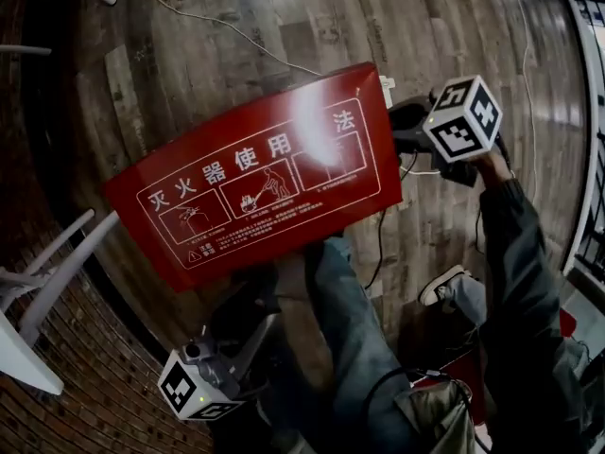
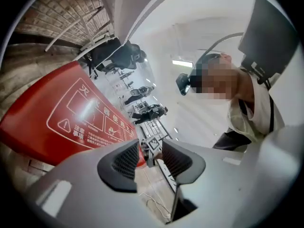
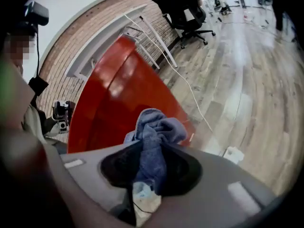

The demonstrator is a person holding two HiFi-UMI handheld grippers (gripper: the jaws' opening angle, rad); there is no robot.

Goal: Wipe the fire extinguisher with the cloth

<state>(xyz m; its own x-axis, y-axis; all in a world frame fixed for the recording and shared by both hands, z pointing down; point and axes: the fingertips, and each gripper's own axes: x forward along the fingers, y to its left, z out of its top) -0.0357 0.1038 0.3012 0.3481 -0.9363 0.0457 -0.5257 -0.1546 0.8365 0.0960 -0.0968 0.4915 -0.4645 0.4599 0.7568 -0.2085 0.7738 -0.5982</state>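
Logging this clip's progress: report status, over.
Left gripper open, empty. Right gripper shut on crumpled blue cloth. Red fire-extinguisher box with white printed instructions near cloth, contact unclear. Nothing seen between them.

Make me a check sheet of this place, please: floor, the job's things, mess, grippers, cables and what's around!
Surface: wood floor.
Job's things: red box with white print, on the floor; blue cloth, bunched up.
Clutter: small white thing on the floor beside the box.
Grippers: left gripper open, nothing between its jaws; right gripper shut on the cloth, close to the box.
Cables: white cable across the floor beyond the box.
Surroundings: brick wall, white chair, black chair.
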